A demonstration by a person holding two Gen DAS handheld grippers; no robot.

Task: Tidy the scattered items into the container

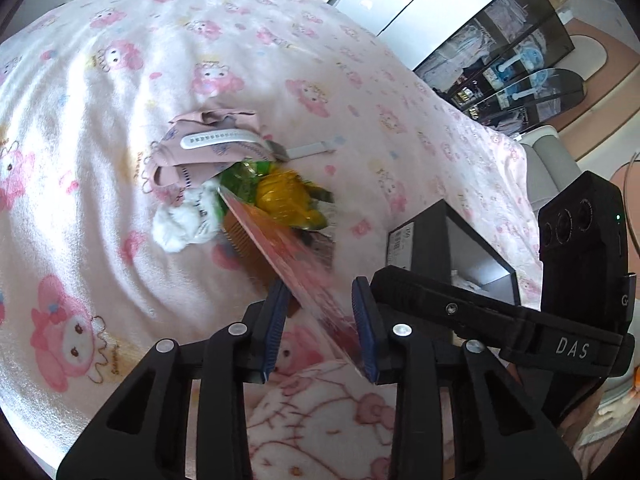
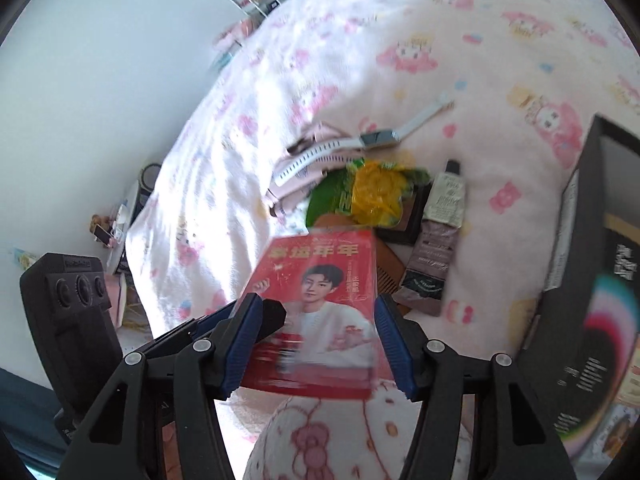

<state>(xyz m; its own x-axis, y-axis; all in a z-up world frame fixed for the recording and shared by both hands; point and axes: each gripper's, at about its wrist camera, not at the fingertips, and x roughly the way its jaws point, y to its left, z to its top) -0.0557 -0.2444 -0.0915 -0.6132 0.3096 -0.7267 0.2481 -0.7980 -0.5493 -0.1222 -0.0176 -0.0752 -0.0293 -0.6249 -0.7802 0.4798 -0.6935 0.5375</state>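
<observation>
Red was the thing to watch: the flat red packet (image 2: 320, 312) with a printed portrait on its face was up off the bed, carried between both tools. The right gripper (image 2: 316, 344) had it across its width, jaws fairly wide with a blue pad (image 2: 244, 344) at each side edge, which made sense for a stiff flat pack that would otherwise swing. In the left wrist view the same packet (image 1: 288, 256) showed edge-on, running through the left gripper (image 1: 322, 328). Its jaws stood about half open; the packet lay against the right-hand pad, but I couldn't tell if the other pad touched, so that grip was unclear. It looked more like steadying than carrying.

Just beyond the packet sat the rest of the pile: a yellow and green wrapper (image 2: 376, 196), a wooden comb (image 2: 388, 276) half under the packet, a squeeze tube (image 2: 436, 240) beside it, a white watch (image 2: 380, 138) lying over some pink cloth (image 1: 188, 156), and a white furry toy (image 1: 184, 220). All still on the pink blanket (image 1: 120, 80).

Right of the packet, near it, stood the open black box (image 1: 436, 240). My guess is the packet was headed there, tilted to slide in flat.
</observation>
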